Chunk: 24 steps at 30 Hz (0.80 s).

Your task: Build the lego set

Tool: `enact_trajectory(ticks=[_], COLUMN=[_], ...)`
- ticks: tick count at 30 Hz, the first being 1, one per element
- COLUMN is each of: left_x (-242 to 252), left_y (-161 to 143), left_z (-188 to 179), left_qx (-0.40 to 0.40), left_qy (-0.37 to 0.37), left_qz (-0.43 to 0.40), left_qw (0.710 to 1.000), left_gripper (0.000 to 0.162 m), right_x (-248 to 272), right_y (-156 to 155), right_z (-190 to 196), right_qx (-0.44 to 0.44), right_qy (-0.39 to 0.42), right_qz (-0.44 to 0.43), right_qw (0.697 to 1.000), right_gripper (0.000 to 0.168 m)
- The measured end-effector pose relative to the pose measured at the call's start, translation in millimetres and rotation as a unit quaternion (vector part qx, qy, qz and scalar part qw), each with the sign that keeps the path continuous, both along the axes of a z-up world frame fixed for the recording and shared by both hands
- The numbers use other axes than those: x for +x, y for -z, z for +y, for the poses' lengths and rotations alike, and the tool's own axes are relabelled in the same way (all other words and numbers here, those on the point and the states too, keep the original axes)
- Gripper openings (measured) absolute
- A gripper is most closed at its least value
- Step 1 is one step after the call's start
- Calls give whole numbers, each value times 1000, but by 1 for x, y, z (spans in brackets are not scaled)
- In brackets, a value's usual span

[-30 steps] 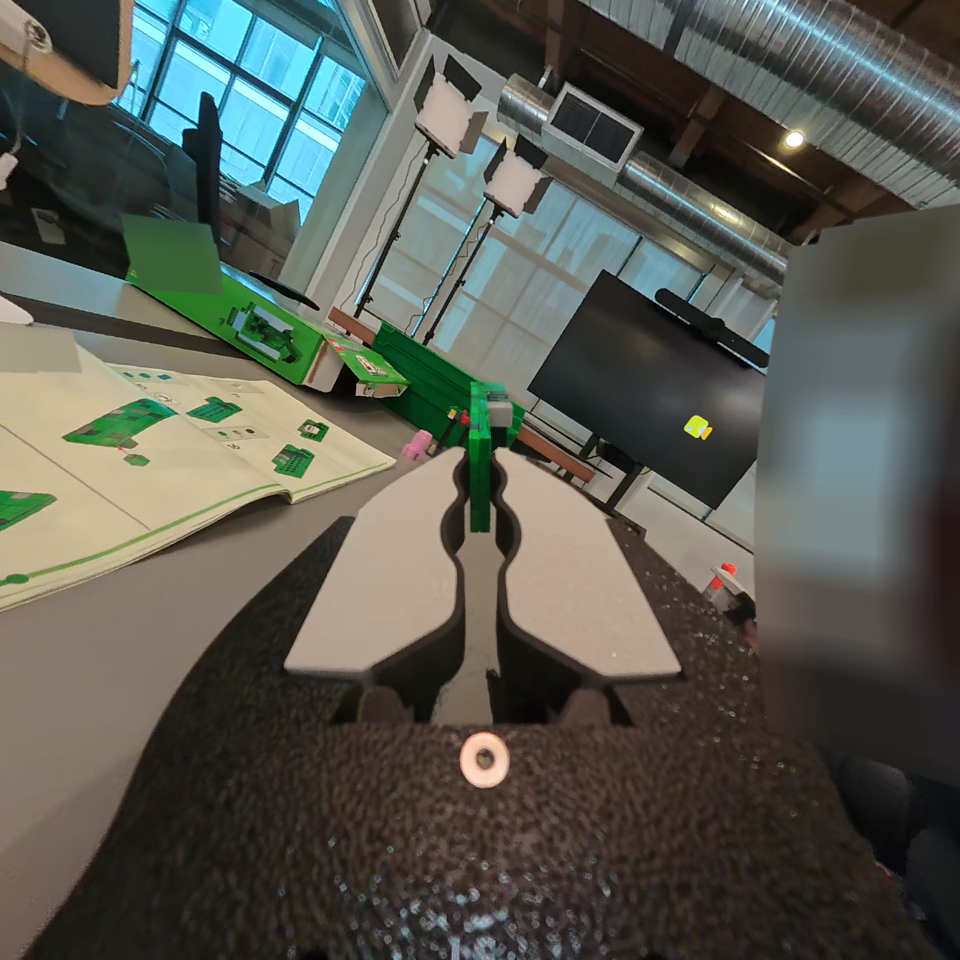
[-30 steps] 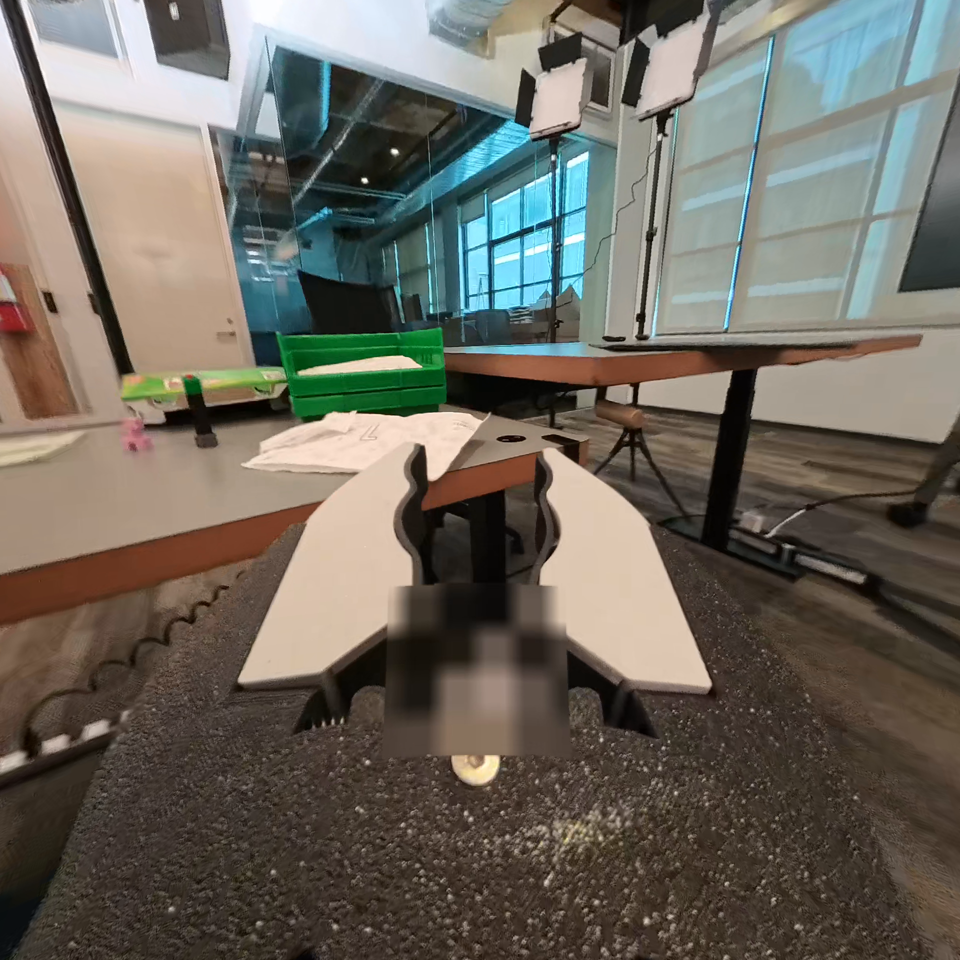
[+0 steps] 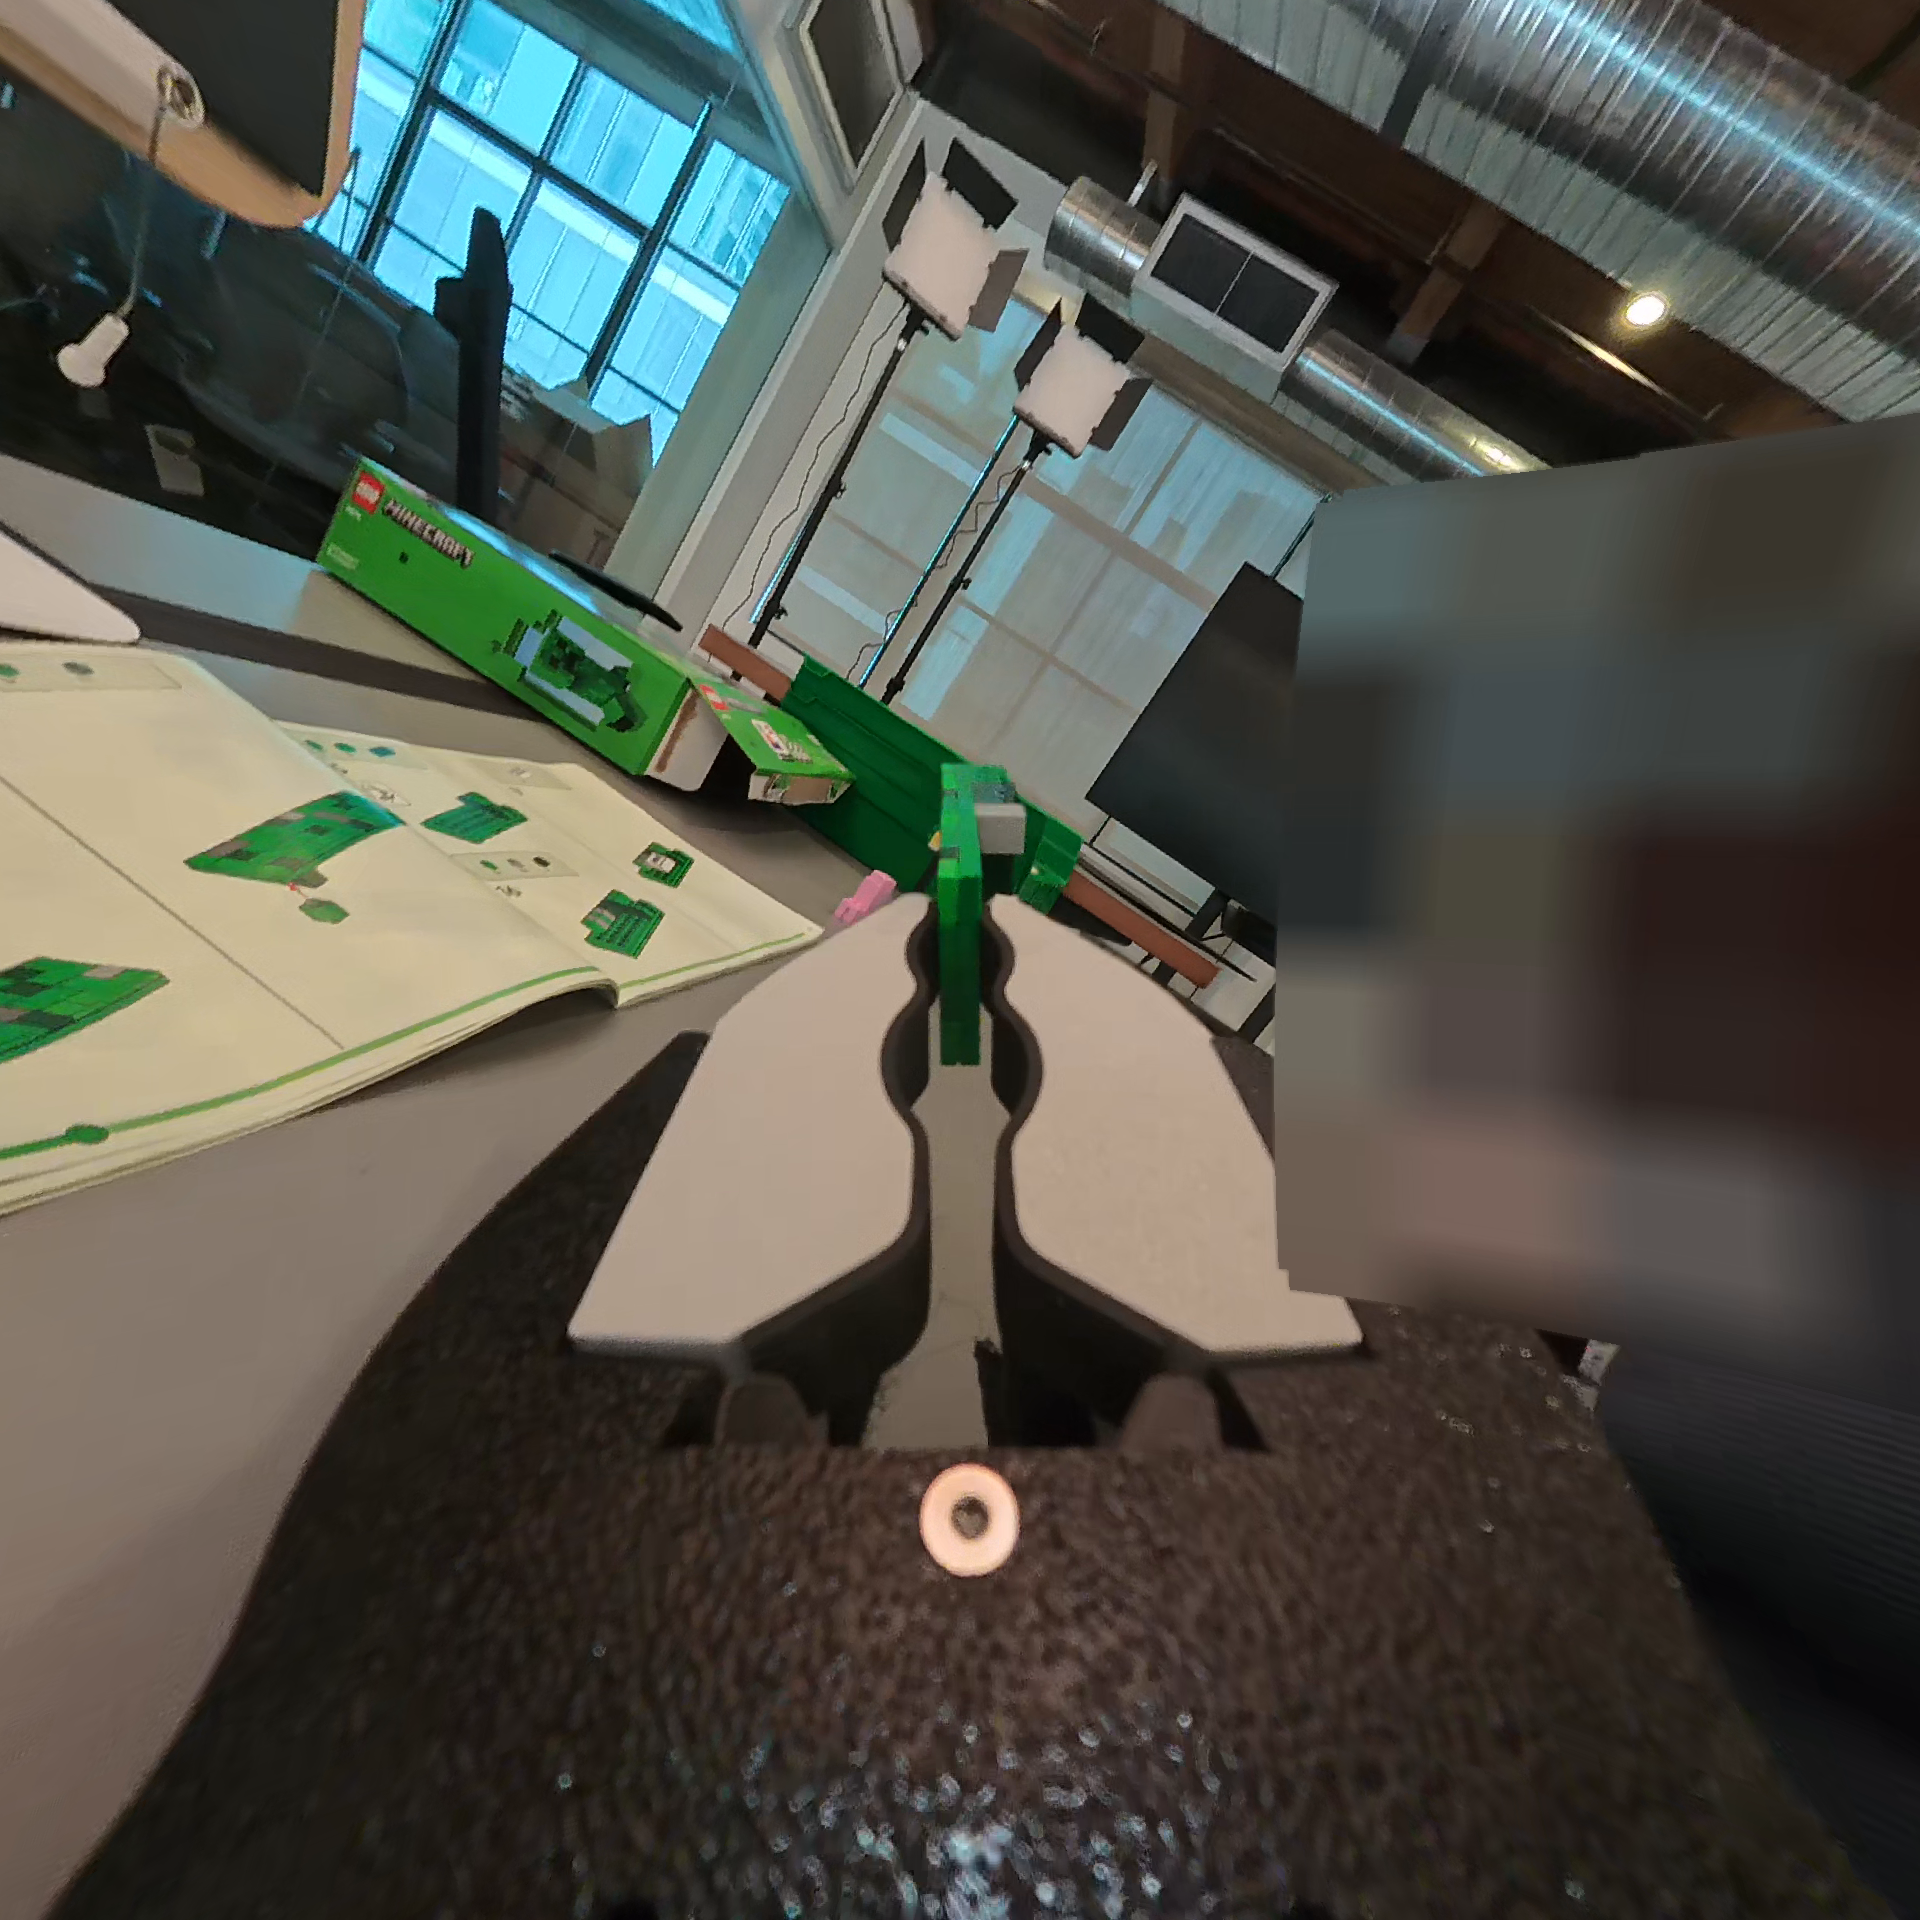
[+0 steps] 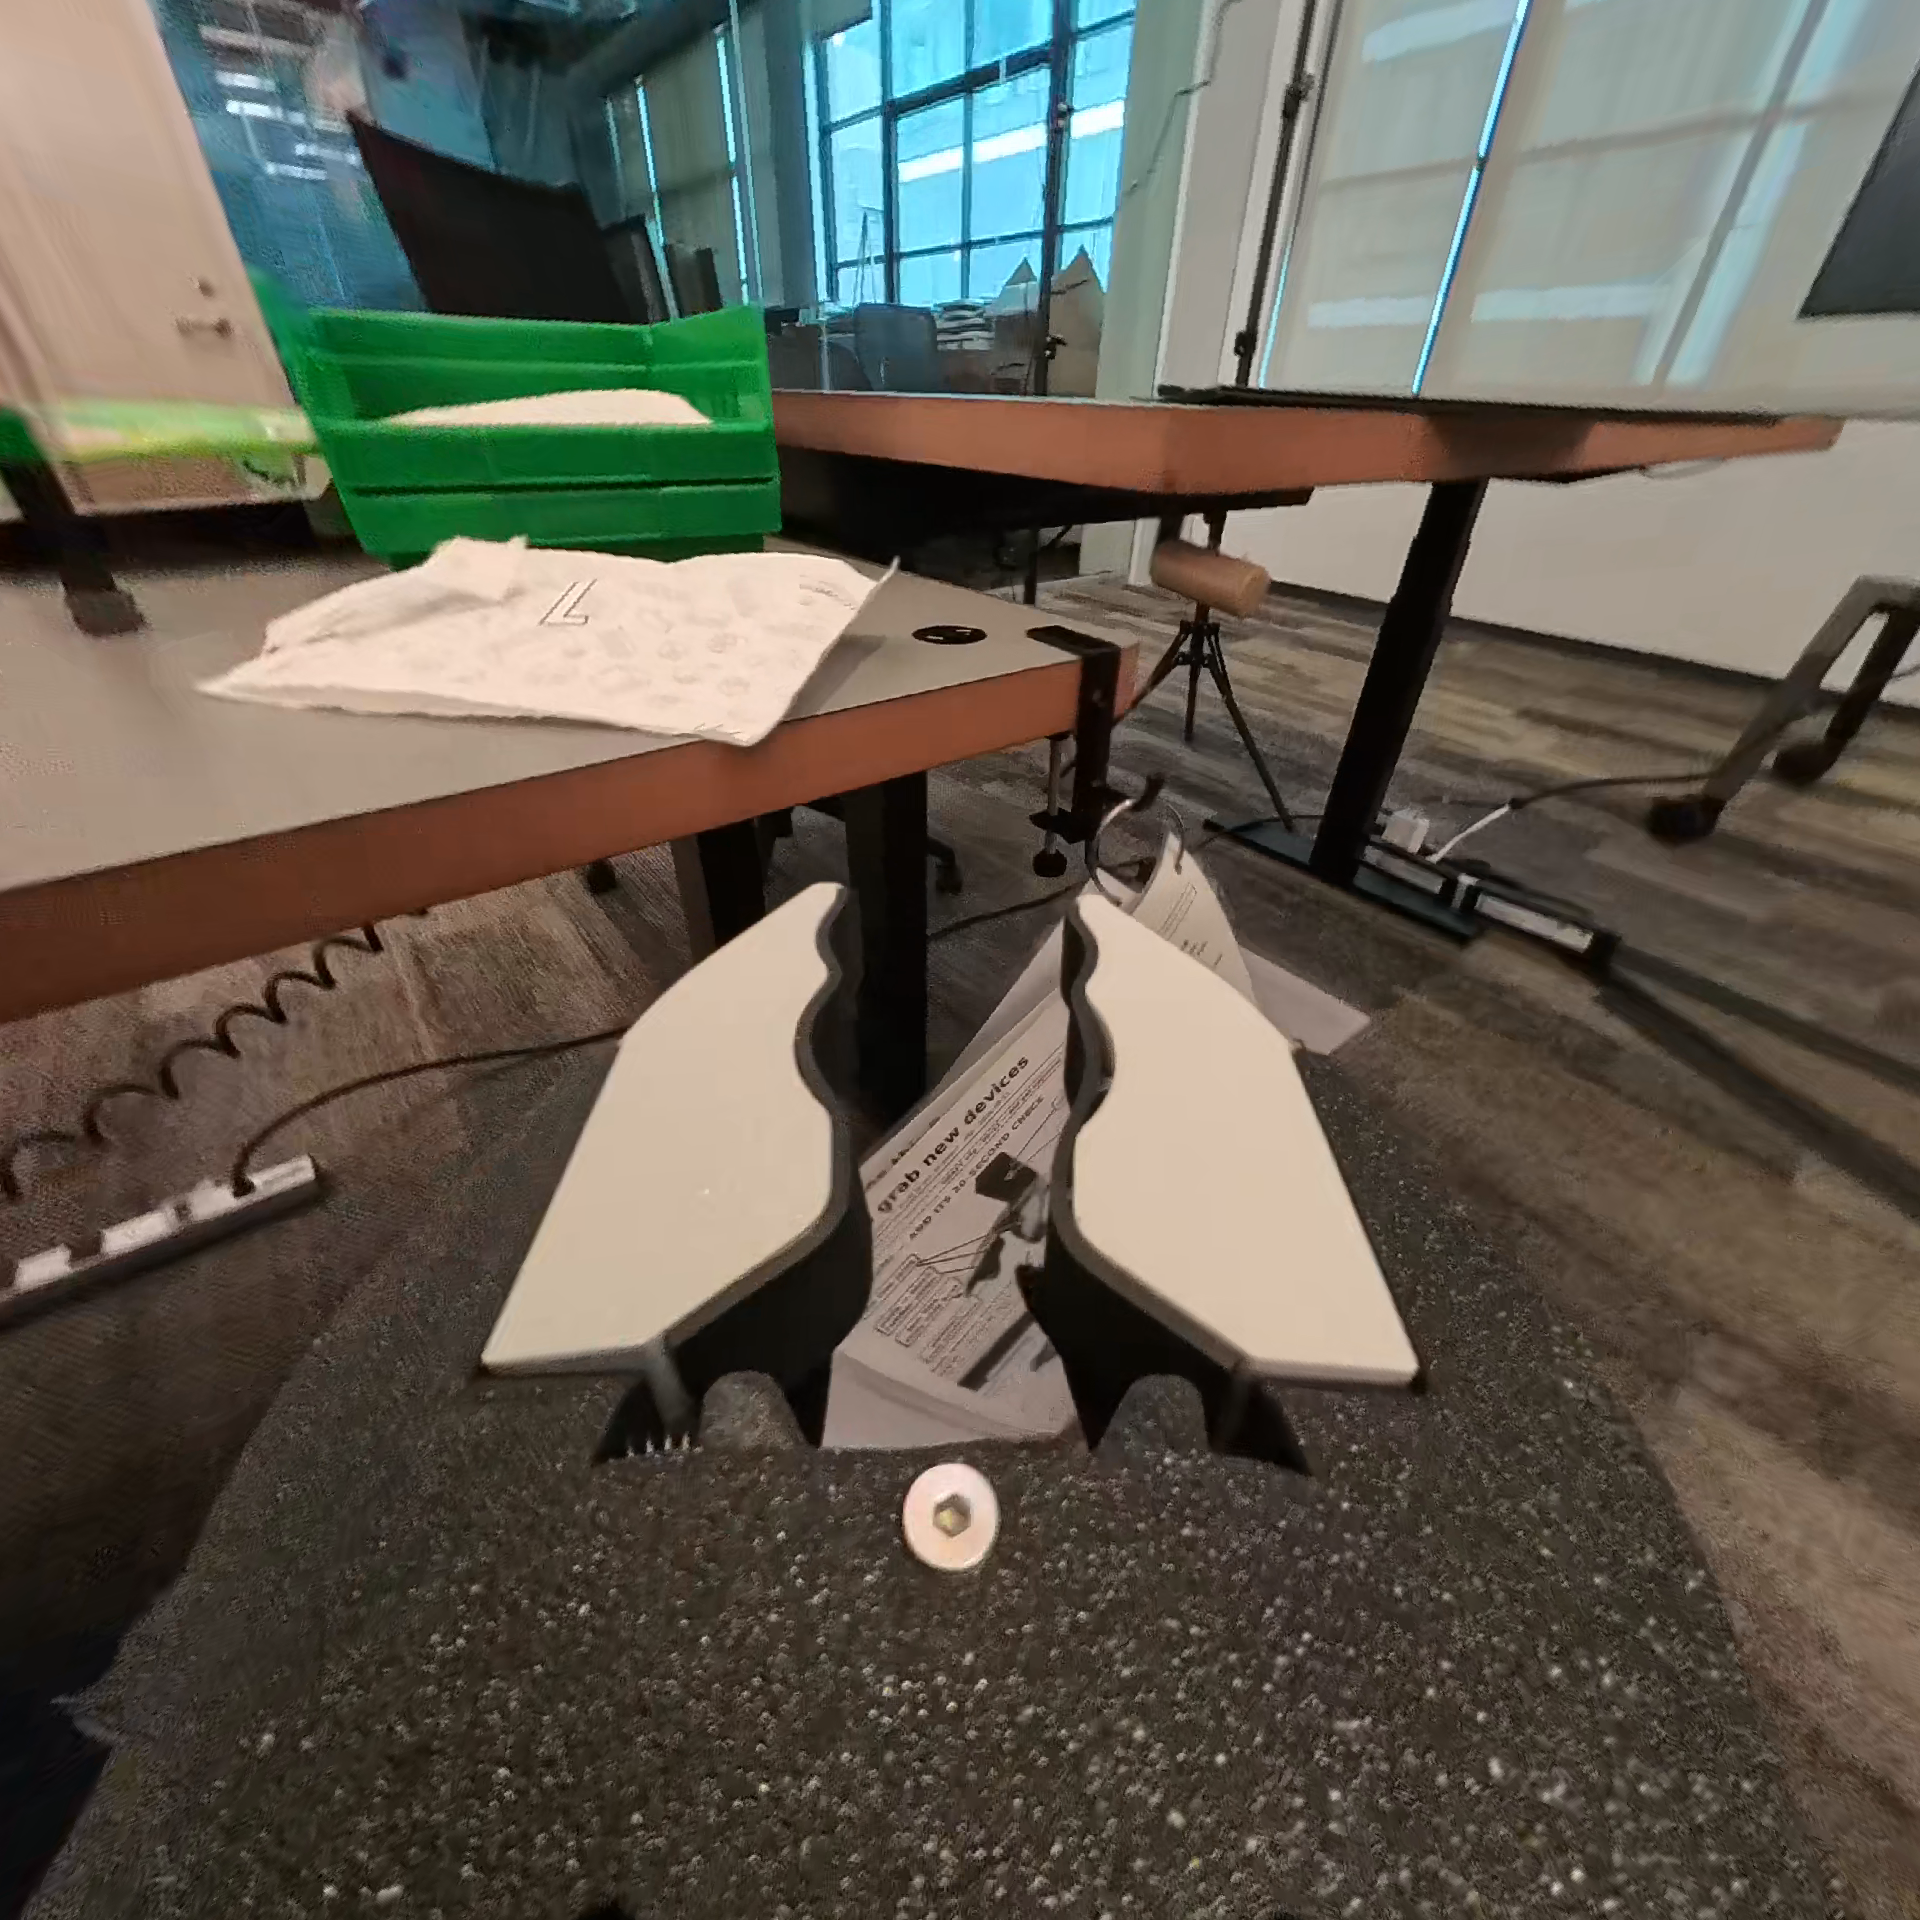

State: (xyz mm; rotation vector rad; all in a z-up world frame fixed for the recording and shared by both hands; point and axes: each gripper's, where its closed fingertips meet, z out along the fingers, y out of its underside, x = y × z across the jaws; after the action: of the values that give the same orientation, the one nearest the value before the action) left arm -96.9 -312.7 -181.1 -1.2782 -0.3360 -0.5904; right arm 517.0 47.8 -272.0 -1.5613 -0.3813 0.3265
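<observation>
At the centre of the left wrist view our left claw (image 3: 958, 940) pinches a thin green Lego plate assembly (image 3: 962, 914) edge-on, raised above the grey desk (image 3: 187, 1351). To the left lies the open paper instruction booklet (image 3: 312, 883), the green cardboard box (image 3: 520, 644) beyond. Our right claw (image 4: 951, 940) hangs spread and empty, below desk level.

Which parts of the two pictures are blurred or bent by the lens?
Left wrist view: the open booklet is softly smeared, and the ceiling duct curves. Right wrist view: the green crate and left edge are smeared; the tool stays sharp.
</observation>
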Motion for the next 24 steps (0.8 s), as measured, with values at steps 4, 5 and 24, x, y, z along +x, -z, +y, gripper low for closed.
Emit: enact_trajectory(ticks=[4, 5, 24], left_x=[-3, -4, -15], left_y=[-14, -19, 24], left_z=[-14, -23, -267], left_qx=[46, 64, -187], left_qy=[-21, -30, -289], left_qz=[-9, -24, -47], left_qw=[999, 997, 938], left_gripper=[5, 5, 5], right_x=[-33, -46, -562], right_y=[-13, -20, -103], right_z=[-12, -19, -373], right_qx=[51, 70, 133], right_qy=[-41, -58, -763], right_qz=[-48, -62, -203], right_qw=[997, 994, 600], right_gripper=[35, 36, 25])
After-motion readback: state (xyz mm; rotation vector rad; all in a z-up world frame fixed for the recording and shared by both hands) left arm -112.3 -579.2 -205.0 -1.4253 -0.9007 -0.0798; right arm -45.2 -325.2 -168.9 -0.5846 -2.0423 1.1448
